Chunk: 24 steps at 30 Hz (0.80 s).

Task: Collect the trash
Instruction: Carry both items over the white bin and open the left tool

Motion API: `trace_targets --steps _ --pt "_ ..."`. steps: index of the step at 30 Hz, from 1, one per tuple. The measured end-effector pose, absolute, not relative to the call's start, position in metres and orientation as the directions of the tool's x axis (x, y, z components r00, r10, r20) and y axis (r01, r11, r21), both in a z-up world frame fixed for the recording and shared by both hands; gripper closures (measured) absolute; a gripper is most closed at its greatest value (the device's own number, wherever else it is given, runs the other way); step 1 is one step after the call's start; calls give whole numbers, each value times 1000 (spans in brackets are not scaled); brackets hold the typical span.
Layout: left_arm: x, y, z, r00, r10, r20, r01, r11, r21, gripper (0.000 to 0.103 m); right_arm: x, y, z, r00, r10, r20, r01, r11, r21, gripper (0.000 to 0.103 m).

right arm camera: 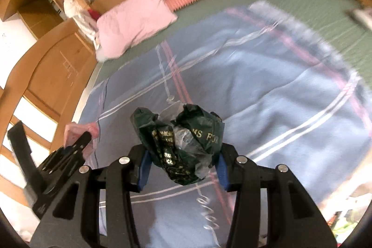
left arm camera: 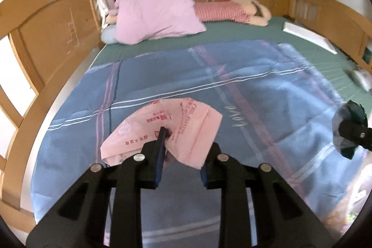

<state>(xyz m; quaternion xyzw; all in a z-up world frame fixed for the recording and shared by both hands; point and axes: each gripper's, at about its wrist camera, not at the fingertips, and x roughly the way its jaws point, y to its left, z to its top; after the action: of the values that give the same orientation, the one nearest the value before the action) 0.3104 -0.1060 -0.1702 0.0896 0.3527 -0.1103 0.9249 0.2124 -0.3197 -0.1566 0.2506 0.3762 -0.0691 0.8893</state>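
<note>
While seemingly pinched, right gripper (right arm camera: 182, 152) holds wrapper (right arm camera: 186, 138)

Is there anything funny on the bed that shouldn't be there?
Yes. The right gripper holds a crumpled green bag, and the left gripper holds a pink bag over the blanket. Nothing looks spilled.

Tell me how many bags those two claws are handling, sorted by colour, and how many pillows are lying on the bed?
Pink bags: 1, the pink bag at the left gripper.
Dark green bags: 1, the crumpled green bag in the right gripper.
Pillows: 2, the pink pillow and the striped pillow.
Total: 4.
</note>
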Motion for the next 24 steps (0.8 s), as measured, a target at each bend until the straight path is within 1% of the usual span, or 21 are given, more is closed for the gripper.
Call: trace_targets --steps 6,12,19,24 --pt "236 -149 -132 729 -262 -632 386 920 64 77 131 -330 -119 750 -90 -655 378 871 313 56" --pt "154 -205 -105 693 -408 -594 531 847 37 75 30 -347 -92 738 -296 -606 510 833 215 56" --pt "67 -274 -105 598 -541 -592 689 724 35 75 -73 -368 -83 678 -470 -565 650 742 163 56" --pt "18 -318 -117 519 -603 -606 775 630 36 74 -128 -380 -85 636 -539 -553 720 672 173 56"
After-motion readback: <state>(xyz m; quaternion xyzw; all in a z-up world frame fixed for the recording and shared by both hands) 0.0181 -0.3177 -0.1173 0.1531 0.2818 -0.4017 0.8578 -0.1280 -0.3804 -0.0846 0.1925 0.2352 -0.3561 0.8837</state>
